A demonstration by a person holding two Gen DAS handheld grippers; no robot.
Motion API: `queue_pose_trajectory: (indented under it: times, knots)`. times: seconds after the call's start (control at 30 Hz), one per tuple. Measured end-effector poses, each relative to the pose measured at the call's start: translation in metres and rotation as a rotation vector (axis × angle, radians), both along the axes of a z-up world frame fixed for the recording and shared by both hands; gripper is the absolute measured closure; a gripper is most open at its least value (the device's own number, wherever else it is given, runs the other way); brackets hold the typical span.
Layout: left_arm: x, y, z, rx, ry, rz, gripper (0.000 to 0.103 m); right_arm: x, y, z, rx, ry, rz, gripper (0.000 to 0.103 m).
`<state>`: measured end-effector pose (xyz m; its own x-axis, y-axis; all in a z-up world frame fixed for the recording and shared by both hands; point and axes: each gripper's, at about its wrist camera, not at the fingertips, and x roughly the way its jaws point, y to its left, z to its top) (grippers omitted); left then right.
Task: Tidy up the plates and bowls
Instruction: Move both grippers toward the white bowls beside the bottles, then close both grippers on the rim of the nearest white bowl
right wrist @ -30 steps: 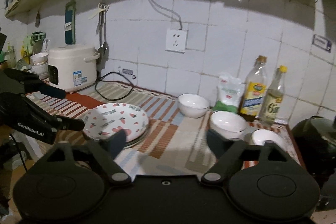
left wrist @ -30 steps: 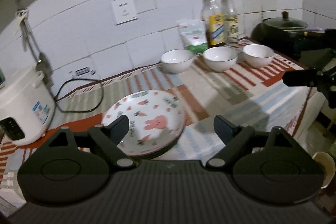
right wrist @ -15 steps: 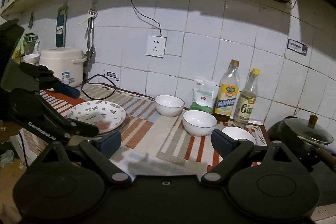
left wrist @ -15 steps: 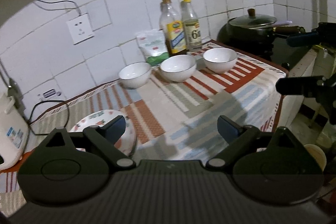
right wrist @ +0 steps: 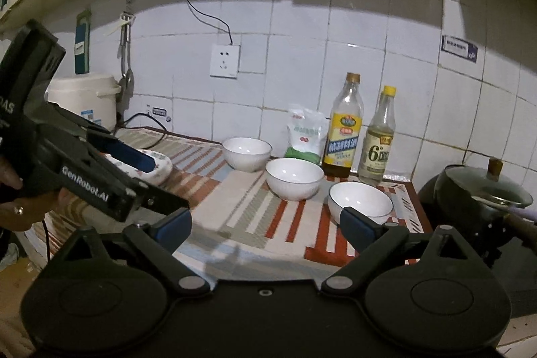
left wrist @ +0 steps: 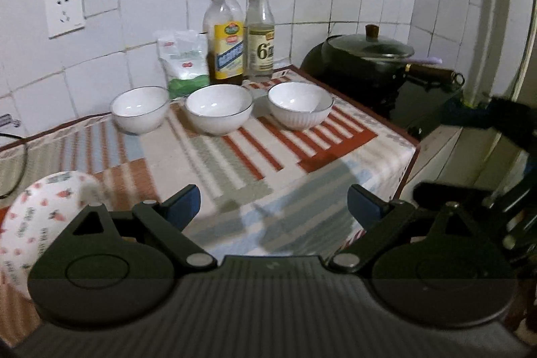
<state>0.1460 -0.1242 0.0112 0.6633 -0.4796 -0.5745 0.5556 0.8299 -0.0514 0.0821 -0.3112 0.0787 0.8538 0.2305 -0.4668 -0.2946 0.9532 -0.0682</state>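
Observation:
Three white bowls stand in a row on the striped cloth: the left bowl (left wrist: 139, 109) (right wrist: 246, 153), the middle bowl (left wrist: 218, 113) (right wrist: 294, 178) and the right bowl (left wrist: 300, 109) (right wrist: 360, 203). A stack of patterned plates (left wrist: 40, 217) (right wrist: 159, 165) lies at the left. My left gripper (left wrist: 273, 207) is open and empty above the cloth's front edge; it also shows in the right wrist view (right wrist: 151, 180). My right gripper (right wrist: 265, 227) is open and empty, its right finger just in front of the right bowl.
Two bottles (left wrist: 258, 32) (right wrist: 345, 123) and a white bag (left wrist: 183, 62) stand by the tiled wall behind the bowls. A dark lidded pot (left wrist: 369, 59) (right wrist: 483, 197) sits on the stove at the right. A white rice cooker (right wrist: 85, 101) stands far left.
Both grippers have swung to the right, from the patterned plates toward the three bowls. The bowls now appear closer and more central. Both grippers stayed open.

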Motion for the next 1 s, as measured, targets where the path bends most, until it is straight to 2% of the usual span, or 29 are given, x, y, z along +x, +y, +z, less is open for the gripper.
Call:
queue_pose_trajectory:
  times: [0.13, 0.3, 0.4, 0.47, 0.53, 0.6, 0.7, 0.93, 1.0]
  knots:
    - [0.016, -0.018, -0.006, -0.035, -0.009, 0.017, 0.009, 0.020, -0.019, -0.012, 0.018, -0.001, -0.004, 0.004]
    - [0.042, -0.034, -0.011, -0.143, 0.024, -0.009, 0.010, 0.045, -0.051, -0.031, 0.069, -0.047, -0.019, 0.003]
    - [0.058, -0.054, -0.019, -0.136, 0.004, -0.008, 0.012, 0.069, -0.068, -0.049, 0.101, -0.027, -0.090, 0.003]
    - [0.073, -0.068, -0.026, -0.136, 0.004, -0.014, 0.014, 0.088, -0.080, -0.063, 0.110, 0.024, -0.101, 0.003]
    - [0.090, -0.081, -0.035, -0.150, 0.027, -0.014, 0.016, 0.106, -0.090, -0.075, 0.107, 0.058, -0.109, 0.003]
    - [0.106, -0.092, -0.044, -0.174, 0.046, 0.007, 0.017, 0.119, -0.099, -0.084, 0.107, 0.055, -0.109, 0.003]
    - [0.132, -0.108, -0.059, -0.189, 0.088, 0.042, 0.031, 0.142, -0.112, -0.097, 0.090, 0.075, -0.107, 0.003]
    - [0.181, -0.133, -0.088, -0.208, 0.176, 0.126, 0.037, 0.190, -0.118, -0.116, 0.027, 0.114, -0.018, 0.003]
    - [0.188, -0.133, -0.090, -0.249, 0.197, 0.120, 0.040, 0.202, -0.116, -0.120, 0.017, 0.130, -0.006, 0.003]
